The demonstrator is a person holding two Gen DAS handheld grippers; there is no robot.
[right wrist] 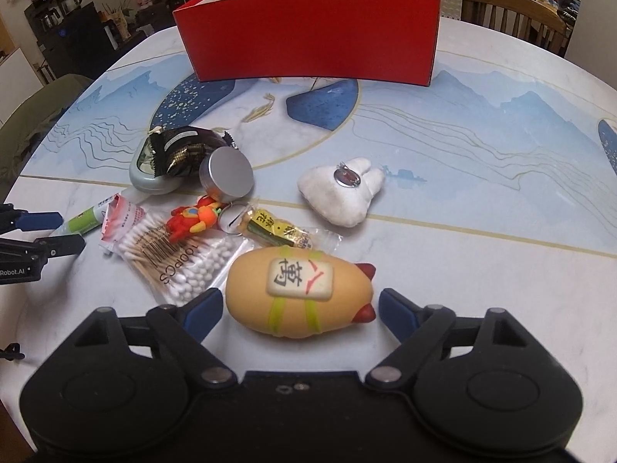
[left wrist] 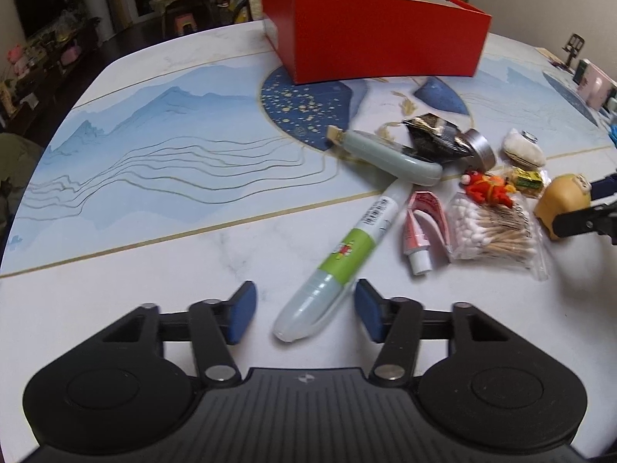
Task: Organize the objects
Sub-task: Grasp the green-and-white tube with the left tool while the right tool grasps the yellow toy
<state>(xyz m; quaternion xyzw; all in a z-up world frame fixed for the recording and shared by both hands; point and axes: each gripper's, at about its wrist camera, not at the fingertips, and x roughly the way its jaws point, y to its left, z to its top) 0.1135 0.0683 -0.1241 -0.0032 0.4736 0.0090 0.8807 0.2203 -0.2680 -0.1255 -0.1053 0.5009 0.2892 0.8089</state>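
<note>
Lying between right gripper (right wrist: 300, 308): toy (right wrist: 299, 297).

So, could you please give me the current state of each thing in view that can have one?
red box: open-topped, upright.
left tongs: open, straddling the pen's end.
right tongs: open, either side of the yellow toy.
green-labelled pen: lying flat, capped.
yellow toy: lying on its side, not gripped.
round tin: tipped on edge, lid on.
cotton swab bag: lying flat.
pink tube: folded, capped.

Box (right wrist: 308, 38) behind clutter; tin (right wrist: 227, 175) seemingly touching wrapper (right wrist: 185, 150).
</note>
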